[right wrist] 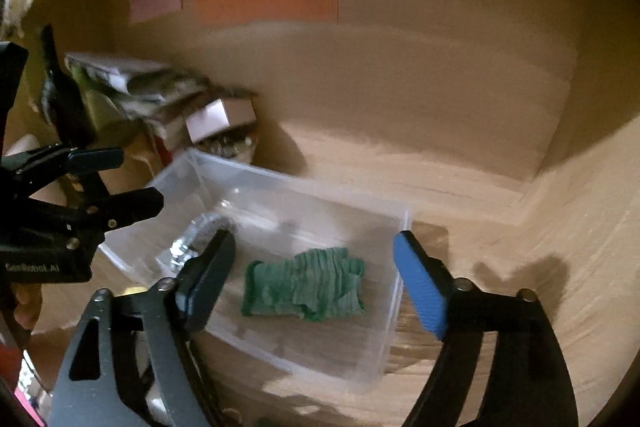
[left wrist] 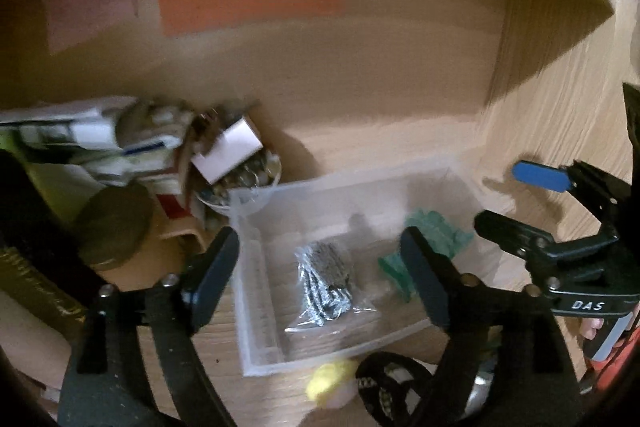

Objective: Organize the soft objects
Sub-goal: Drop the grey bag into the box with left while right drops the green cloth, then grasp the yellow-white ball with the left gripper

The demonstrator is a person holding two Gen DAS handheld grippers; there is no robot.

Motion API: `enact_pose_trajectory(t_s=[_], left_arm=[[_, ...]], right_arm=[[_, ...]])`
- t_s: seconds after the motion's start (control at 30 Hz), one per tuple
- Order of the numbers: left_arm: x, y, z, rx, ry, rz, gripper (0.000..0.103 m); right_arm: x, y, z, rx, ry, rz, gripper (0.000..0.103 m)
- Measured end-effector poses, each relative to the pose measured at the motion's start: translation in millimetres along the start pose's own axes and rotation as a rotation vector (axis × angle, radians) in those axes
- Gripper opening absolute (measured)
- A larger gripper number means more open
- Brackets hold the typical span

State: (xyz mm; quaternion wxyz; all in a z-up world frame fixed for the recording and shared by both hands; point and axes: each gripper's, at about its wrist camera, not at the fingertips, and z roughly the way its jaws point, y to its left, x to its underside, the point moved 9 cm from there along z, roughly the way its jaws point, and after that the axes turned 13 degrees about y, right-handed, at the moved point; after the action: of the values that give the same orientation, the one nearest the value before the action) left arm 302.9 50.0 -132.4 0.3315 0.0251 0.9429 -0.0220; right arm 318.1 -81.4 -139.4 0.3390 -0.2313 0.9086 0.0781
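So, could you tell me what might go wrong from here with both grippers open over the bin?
1. The clear plastic bin looks light; the right gripper, jaws open astride the green cloth, could nudge a wall and slide it.
2. The yellow soft item and black strap lie outside, under the left gripper, and could be overlooked.
3. The clear bag of dark material may slip from the jaws.
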Motion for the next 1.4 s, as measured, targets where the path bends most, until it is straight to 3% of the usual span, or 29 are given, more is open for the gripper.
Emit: enact_pose_trajectory(t_s=[0.27, 0.5, 0.67, 1.0, 1.1, 1.17, 1.23, 1.4], left_arm=[[11.5, 4.6, -52.8, -0.004, -0.111, -0.021, 0.101], [44.9, 7.2, -76.8, -0.01, -0.118, -0.034, 0.102], [77.5, 12.2, -70.7, -0.034, -0.073, -0.046, 0.102], [138.1, 23.7, -18.1, -0.02, 0.108, -0.097, 0.102], [145.8, 23.4, -7.3, 0.002, 0.132, -0.111, 0.093], [149.1, 21.0, -1.0, 0.016, 0.153, -0.106, 0.083], [149.4, 19.1, 5.0, 0.026, 0.161, -0.104, 0.082], [142.5, 12.5, 20.8, 0.028, 0.181, -0.072, 0.075]], right_arm=[[6.4, 14.2, -50.6, -0.035, -0.106, 0.004, 0.088], [29.3, 25.1, -71.1, -0.04, -0.143, 0.003, 0.1], [52.2, 36.5, -64.6, -0.078, -0.109, 0.007, 0.1], [91.0, 76.0, -22.5, -0.208, 0.024, -0.022, 0.1], [96.8, 87.0, -8.3, -0.241, 0.068, -0.043, 0.099], [98.4, 93.3, 1.4, -0.264, 0.1, -0.057, 0.095], [99.1, 97.9, 9.1, -0.272, 0.126, -0.076, 0.087], [100.0, 99.1, 22.6, -0.276, 0.166, -0.088, 0.057]])
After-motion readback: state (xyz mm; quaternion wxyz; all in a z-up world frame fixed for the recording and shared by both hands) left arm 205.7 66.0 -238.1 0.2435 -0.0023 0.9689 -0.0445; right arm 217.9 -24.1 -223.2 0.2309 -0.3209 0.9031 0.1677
